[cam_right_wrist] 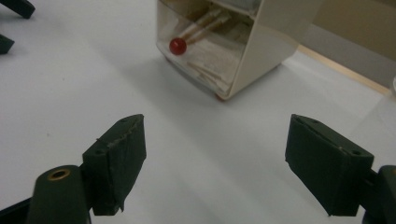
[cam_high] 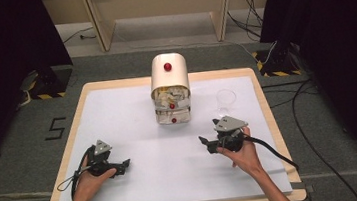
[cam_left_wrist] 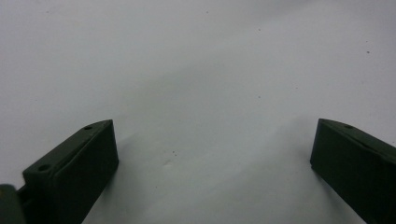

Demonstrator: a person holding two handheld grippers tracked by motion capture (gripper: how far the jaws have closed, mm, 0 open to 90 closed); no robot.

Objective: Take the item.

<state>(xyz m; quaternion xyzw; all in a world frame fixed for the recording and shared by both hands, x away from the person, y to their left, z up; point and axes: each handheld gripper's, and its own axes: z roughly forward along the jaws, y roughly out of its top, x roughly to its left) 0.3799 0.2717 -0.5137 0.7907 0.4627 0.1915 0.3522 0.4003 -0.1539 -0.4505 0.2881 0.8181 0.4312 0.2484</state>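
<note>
A small cream drawer cabinet (cam_high: 169, 79) stands at the back middle of the white table sheet (cam_high: 173, 166); it has a rounded top and red knobs. Its clear drawers hold pale sticks and papers. In the right gripper view the cabinet (cam_right_wrist: 261, 51) is ahead, and a red knob (cam_right_wrist: 177, 45) sits on its lowest drawer. My left gripper (cam_high: 123, 166) rests low at the front left, open and empty, its jaws pointing right. My right gripper (cam_high: 206, 145) is at the front right, open and empty, pointing left. Bare sheet lies between the jaws of the left gripper (cam_left_wrist: 212, 158) and of the right gripper (cam_right_wrist: 215, 163).
A clear plastic cup (cam_high: 226, 100) stands upright just right of the cabinet, behind my right gripper. The wooden table edge (cam_high: 261, 92) frames the sheet. Cables (cam_high: 299, 118) run on the floor at the right. Black curtains hang on both sides.
</note>
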